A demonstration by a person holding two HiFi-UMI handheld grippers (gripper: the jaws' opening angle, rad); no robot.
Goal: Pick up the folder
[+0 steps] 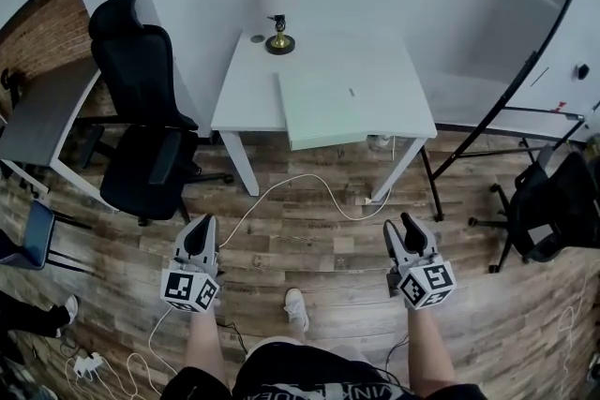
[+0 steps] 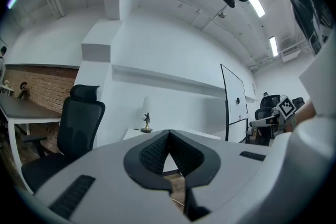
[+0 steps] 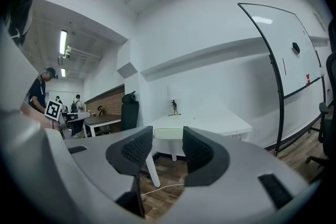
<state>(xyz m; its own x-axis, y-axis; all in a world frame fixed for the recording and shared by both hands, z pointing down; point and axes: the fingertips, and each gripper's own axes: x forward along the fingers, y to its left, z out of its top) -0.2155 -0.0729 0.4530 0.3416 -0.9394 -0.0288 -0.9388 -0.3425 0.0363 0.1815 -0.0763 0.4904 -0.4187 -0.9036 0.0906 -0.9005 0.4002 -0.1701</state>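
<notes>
Left gripper (image 2: 168, 136) is holding its jaws together, with nothing between them. Right gripper (image 3: 167, 144) is holding its jaws partly apart, empty. The pale green flat folder (image 1: 319, 112) is lying on the white rectangular worktop (image 1: 375, 70), overhanging its near edge, well apart from both grippers.

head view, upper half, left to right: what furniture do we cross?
Grey desk → black office chair → white table carrying the pale green folder → black chair. Whiteboard left out: it overlaps that chair.
</notes>
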